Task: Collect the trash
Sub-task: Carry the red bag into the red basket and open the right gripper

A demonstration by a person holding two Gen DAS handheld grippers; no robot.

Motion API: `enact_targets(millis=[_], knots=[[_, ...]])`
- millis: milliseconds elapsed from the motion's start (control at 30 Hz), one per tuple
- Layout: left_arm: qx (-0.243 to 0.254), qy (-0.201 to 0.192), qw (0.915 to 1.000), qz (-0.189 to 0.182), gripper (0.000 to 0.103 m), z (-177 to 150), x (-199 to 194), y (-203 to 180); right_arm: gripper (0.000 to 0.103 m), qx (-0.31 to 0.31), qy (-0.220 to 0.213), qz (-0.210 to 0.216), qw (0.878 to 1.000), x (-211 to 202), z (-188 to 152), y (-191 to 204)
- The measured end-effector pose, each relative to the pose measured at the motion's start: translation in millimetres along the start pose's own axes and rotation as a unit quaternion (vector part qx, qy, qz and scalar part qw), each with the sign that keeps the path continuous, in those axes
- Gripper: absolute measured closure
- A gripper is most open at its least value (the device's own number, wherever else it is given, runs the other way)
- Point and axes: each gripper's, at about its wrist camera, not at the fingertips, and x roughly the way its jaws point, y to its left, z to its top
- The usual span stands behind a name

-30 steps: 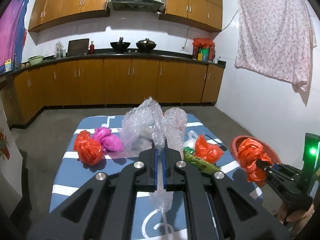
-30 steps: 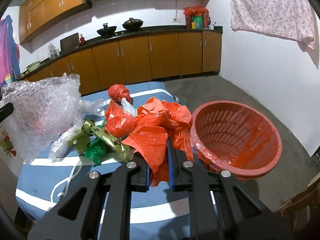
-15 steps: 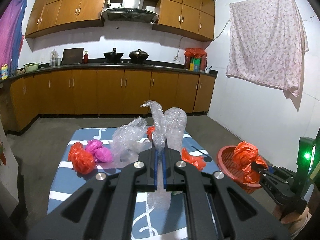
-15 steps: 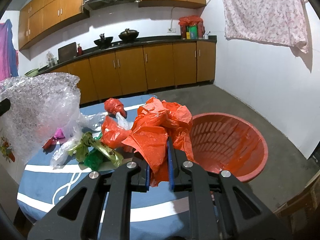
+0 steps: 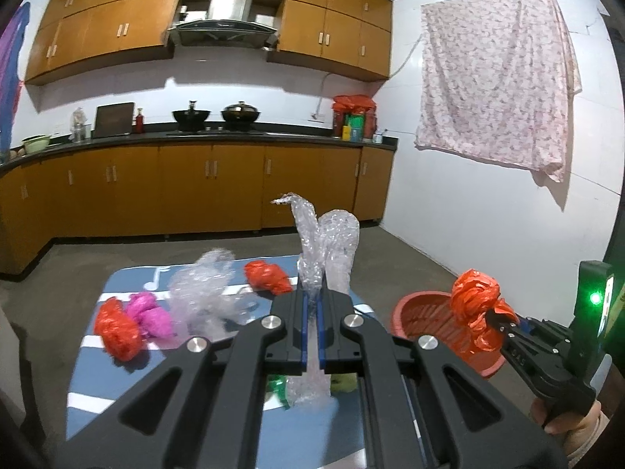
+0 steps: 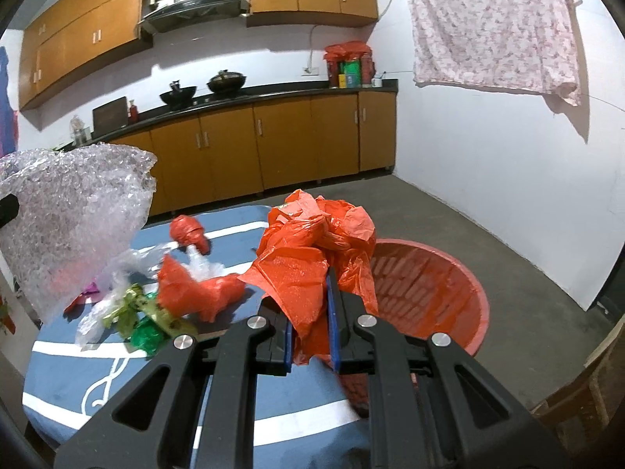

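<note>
bubble wrap (image 5: 326,246) pinched in left gripper (image 5: 311,312) above blue table (image 5: 86,383); right gripper (image 6: 310,312) clamping crumpled orange plastic bag (image 6: 312,250) beside red basket (image 6: 449,285) off the table's right edge.

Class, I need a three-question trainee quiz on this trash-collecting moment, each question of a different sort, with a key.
1. True or false: the right gripper is shut on the orange plastic bag.
2. Multiple choice: the left gripper holds A) a pink bag, B) the bubble wrap, C) a green wrapper.
3. Fill in: the red basket stands on the ____, beside the table.

Key: 1 true; 2 B; 3 floor.
</note>
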Motion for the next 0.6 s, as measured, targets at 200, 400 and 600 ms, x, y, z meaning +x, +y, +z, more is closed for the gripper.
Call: enact_targets(millis=[200, 400, 600], knots=[[0.006, 0.006, 0.9992, -0.040, 0.098, 3, 28, -36, 0.089, 0.012, -0.006, -0.033, 0.999, 8, 10, -30], [0.010, 0.020, 0.9965, -0.081, 0.098, 0, 64, -76, 0.089, 0.029, 0.003, -0.058, 0.998, 23, 12, -56], [0.008, 0.046, 0.9927, -0.111, 0.098, -10, 108, -110, 0.089, 0.049, 0.018, -0.072, 0.996, 40, 11, -77]])
